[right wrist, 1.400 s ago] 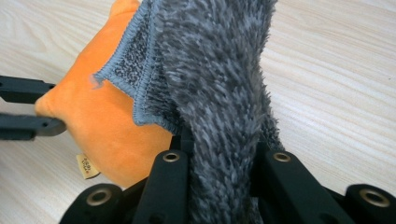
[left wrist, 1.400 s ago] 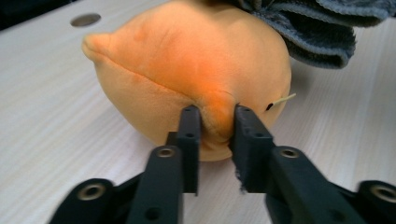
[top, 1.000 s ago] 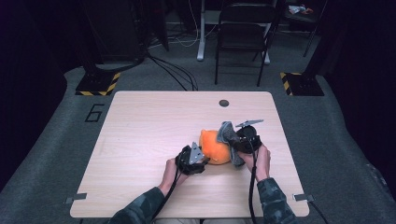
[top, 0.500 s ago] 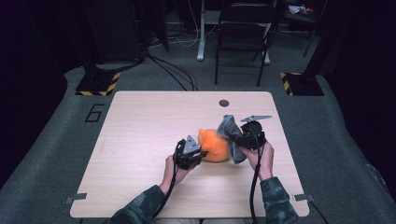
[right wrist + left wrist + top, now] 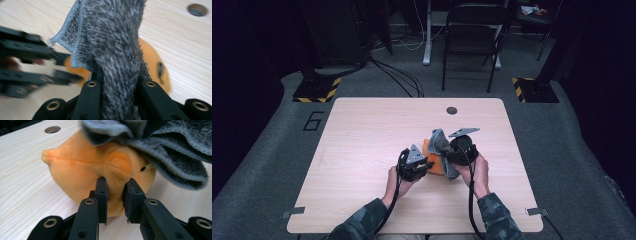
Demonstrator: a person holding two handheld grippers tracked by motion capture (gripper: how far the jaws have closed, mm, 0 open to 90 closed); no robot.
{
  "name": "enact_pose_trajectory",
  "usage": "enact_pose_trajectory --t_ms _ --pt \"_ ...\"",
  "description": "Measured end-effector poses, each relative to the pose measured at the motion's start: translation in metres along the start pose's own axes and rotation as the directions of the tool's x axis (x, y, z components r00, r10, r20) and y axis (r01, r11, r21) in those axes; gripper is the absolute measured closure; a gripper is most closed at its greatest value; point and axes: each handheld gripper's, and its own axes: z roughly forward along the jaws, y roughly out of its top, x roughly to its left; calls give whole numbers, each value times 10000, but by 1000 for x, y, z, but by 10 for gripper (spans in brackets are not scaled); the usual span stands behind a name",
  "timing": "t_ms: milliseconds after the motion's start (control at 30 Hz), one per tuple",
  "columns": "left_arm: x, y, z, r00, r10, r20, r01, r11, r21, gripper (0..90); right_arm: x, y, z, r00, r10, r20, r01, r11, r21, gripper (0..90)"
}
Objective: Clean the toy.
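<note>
An orange plush toy (image 5: pixel 433 162) lies on the wooden table (image 5: pixel 372 130), right of centre. My left gripper (image 5: pixel 428 165) has just been closing and now pinches a fold of the plush toy (image 5: pixel 82 170) between its pads (image 5: pixel 102 192). A grey fuzzy cloth (image 5: pixel 442 149) hangs partly over the toy. My right gripper (image 5: pixel 451 154) is shut on it from the right. In the right gripper view the cloth (image 5: pixel 115 37) rises bunched out of the jaws, with the toy (image 5: pixel 152 62) behind it and the left gripper (image 5: pixel 67 67) blurred at left.
A round cable hole (image 5: pixel 452 110) sits near the table's far edge. A dark folding chair (image 5: pixel 472 30) and cables stand on the floor beyond the table. Bare tabletop spreads to the left of both hands.
The left gripper's jaws closed on the orange toy. The right gripper carried the grey cloth a little leftward, over the toy.
</note>
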Motion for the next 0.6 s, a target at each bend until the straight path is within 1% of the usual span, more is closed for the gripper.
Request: enact_pose_trajectory --t_ms 33,100,167,200,233,333,400,467,500,533,600 --pt "1 -1 0 10000 -58 30 58 10000 15 750 -3 -2 1 9999 46 115 -47 10000 10 774" --pt "2 -1 0 10000 -19 76 18 10000 98 748 -10 -5 3 9993 312 188 -314 9994 129 775" --pt "2 -2 0 10000 -23 93 21 9999 124 747 -18 -9 4 9989 388 250 -394 9990 224 775" --pt "2 -2 1 9999 -65 105 64 9999 96 745 -22 -10 5 9981 524 320 -533 9983 253 774" --pt "2 -2 1 9999 -44 108 43 9999 105 744 -25 -12 6 9976 565 391 -578 9978 323 774" --pt "3 -3 1 9999 15 138 -17 9999 112 741 -35 -17 8 9958 806 431 -828 9952 521 774" --pt "3 -3 2 9999 67 126 -68 9999 100 741 -44 -21 9 9943 994 393 -1017 9928 634 774" --pt "3 -3 1 9997 69 223 -72 9999 150 740 -49 -24 10 9915 1258 330 -1279 9890 745 775" --pt "4 -3 1 9998 66 194 -68 9999 112 740 -53 -26 11 9909 1270 456 -1303 9884 784 775" --pt "4 -3 1 9997 64 220 -67 9999 127 740 -56 -28 12 9879 1453 550 -1498 9846 903 774" --pt "5 -3 1 9997 70 254 -73 9999 142 740 -63 -34 17 9842 1625 700 -1694 9798 1067 775"
